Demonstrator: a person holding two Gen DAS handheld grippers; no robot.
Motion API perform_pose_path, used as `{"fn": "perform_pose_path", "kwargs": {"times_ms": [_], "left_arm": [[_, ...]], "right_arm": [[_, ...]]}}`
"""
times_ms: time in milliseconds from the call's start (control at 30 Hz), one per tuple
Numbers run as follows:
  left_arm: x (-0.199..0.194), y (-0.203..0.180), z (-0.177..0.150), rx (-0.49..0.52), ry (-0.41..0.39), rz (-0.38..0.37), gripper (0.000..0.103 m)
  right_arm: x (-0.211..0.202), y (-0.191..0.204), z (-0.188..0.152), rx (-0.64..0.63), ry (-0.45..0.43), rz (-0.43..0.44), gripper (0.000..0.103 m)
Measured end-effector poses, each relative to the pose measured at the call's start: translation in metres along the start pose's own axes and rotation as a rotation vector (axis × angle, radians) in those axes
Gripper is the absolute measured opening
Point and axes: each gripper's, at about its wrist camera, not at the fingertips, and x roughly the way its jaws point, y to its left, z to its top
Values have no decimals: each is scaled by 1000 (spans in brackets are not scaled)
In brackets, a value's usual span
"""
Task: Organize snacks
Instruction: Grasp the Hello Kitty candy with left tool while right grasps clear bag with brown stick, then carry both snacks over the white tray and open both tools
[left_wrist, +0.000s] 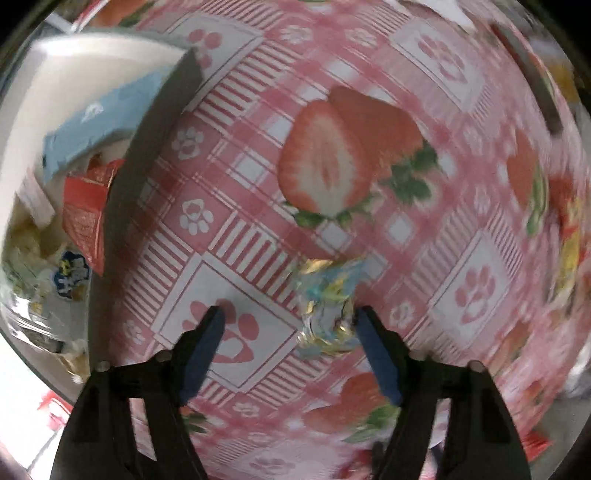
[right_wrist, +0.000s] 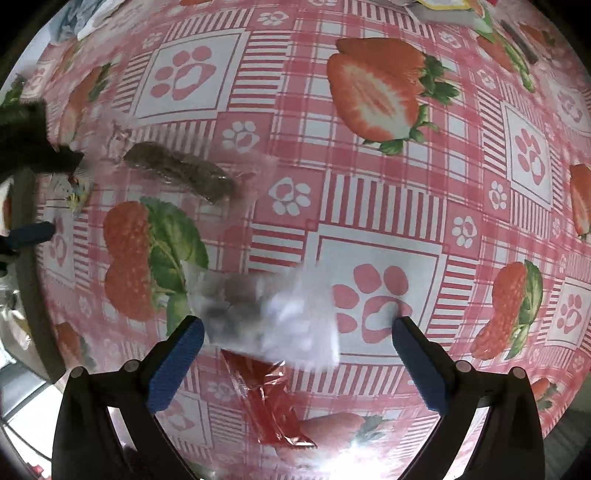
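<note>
In the left wrist view my left gripper (left_wrist: 290, 315) is open above the pink strawberry tablecloth (left_wrist: 369, 55). A small shiny blue and gold candy wrapper (left_wrist: 327, 302) lies beside its right finger (left_wrist: 376, 354). A white box (left_wrist: 92, 85) with snack packets stands at the left. In the right wrist view my right gripper (right_wrist: 297, 326) is open. A white and grey snack packet (right_wrist: 269, 317) lies between its fingers, and a red wrapper (right_wrist: 269, 398) lies just below it. A clear pack with brown biscuits (right_wrist: 181, 171) lies further left.
The box holds a red packet (left_wrist: 86, 210) and a blue carton (left_wrist: 107, 122). The left gripper shows at the left edge of the right wrist view (right_wrist: 33, 192). Other items lie at the table's far edge (right_wrist: 450, 7).
</note>
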Motion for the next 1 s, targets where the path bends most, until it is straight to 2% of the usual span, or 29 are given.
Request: {"fn": "perform_pose_path", "kwargs": {"times_ms": [67,133,233,333,400,500,633,667,700,733,800,900,1000], "left_arm": [[-4,-10,-7,87,-36,14,58],[-10,-25,-14,232,-72,33,36],[-12,-33,-25,391,-112,42,36],[-13,-33,-42,541,-149,42,36],[-13,-27,-52,575,-153,35,36],[-12,-17,-58,563,-149,15,35],[-10,-4,-62,573,-145,8,36],[-11,-4,-63,582,-147,13,36],[-10,-2,-61,593,-149,19,36],[-12,-2,-61,609,-153,29,36],[-12,-3,-63,633,-156,29,36],[-12,-4,-73,660,-137,0,36],[-3,1,-89,701,-130,8,36]], "right_arm": [[-12,-4,2,-18,-44,1,102],[-21,-2,6,-56,-79,-3,102],[-34,16,15,-174,-130,-19,102],[-35,41,27,-274,-143,-12,102],[-28,63,36,-355,-142,-27,102],[-13,86,45,-428,-117,-76,101],[-7,99,43,-473,-92,-94,89],[-11,101,41,-488,-98,-92,74],[-15,105,39,-494,-104,-91,50],[-20,108,39,-489,-102,-94,43],[-25,101,39,-446,-84,-57,39],[-29,81,35,-325,-51,57,39],[-29,67,16,-253,-21,128,39]]}}
